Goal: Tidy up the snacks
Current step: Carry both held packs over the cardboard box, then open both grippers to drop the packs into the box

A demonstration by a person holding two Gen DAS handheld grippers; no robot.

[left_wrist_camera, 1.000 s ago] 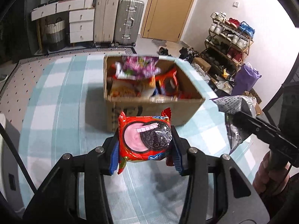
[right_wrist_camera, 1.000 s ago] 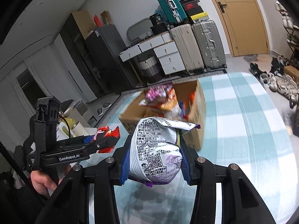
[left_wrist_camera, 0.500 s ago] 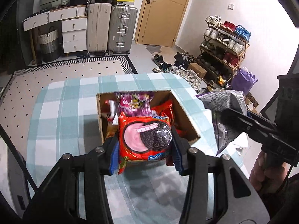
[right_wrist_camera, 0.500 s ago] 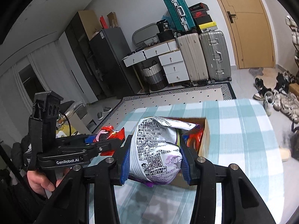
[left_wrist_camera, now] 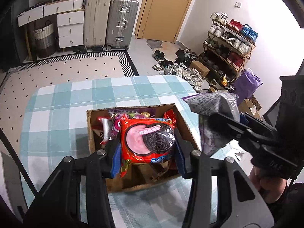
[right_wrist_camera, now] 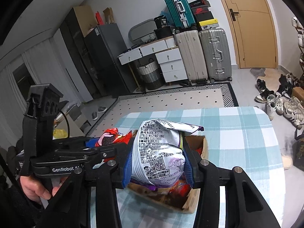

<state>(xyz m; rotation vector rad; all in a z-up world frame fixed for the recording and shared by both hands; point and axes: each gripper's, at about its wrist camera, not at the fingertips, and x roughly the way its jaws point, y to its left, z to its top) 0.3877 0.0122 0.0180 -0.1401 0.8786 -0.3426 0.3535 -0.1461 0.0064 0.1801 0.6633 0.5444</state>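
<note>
My left gripper (left_wrist_camera: 147, 148) is shut on a red cookie packet (left_wrist_camera: 148, 140) and hangs over the open cardboard box (left_wrist_camera: 91, 133), which holds several snack packs. The right gripper (right_wrist_camera: 158, 163) is shut on a white and purple snack bag (right_wrist_camera: 158, 152) above the box (right_wrist_camera: 204, 148). In the left wrist view the right gripper (left_wrist_camera: 226, 125) with the snack bag (left_wrist_camera: 212, 102) is just right of the box. The right wrist view has the left gripper (right_wrist_camera: 115, 144) with the red packet (right_wrist_camera: 112, 135) at the left, held by a hand (right_wrist_camera: 36, 186).
The box stands on a table with a teal and white checked cloth (left_wrist_camera: 57, 102). Beyond the table's far edge are a patterned rug (left_wrist_camera: 62, 70), suitcases (left_wrist_camera: 121, 22), white drawers (left_wrist_camera: 70, 26), a door (left_wrist_camera: 165, 7) and a shoe rack (left_wrist_camera: 229, 43) with shoes on the floor.
Both grippers have risen and moved forward over the box, each still shut on its pack; the box has slid from ahead of them to beneath them.
</note>
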